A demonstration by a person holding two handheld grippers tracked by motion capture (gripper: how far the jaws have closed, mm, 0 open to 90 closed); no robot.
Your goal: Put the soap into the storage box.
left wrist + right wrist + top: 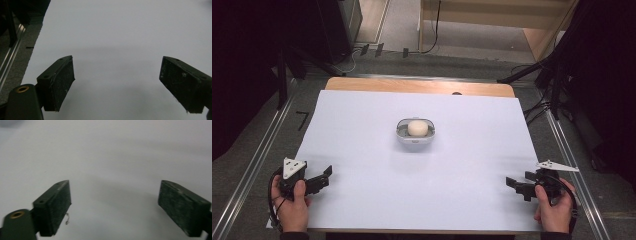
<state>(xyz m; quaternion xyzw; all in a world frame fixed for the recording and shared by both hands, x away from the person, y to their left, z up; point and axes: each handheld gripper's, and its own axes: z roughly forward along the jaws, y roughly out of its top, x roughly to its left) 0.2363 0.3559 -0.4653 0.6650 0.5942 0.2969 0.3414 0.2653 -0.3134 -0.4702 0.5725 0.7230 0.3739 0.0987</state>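
A small grey-white dish [401, 131] sits at the middle of the white sheet, with a round cream-coloured lump [417, 128] in it. My left gripper [327, 177] rests at the near left corner, held in a hand, and points toward the middle. In the left gripper view its jaws [117, 62] stand wide apart over bare white sheet, so it is open. My right gripper [515, 186] is at the near right corner and points left. Its jaws [115, 183] are apart with nothing between them, so it is open too. Both grippers are far from the dish.
The white sheet [362, 150] covers a wooden table whose far edge [419, 86] shows. Metal rails [257, 155] run along both sides on grey carpet. Dark stands and cables [542, 75] crowd the far corners.
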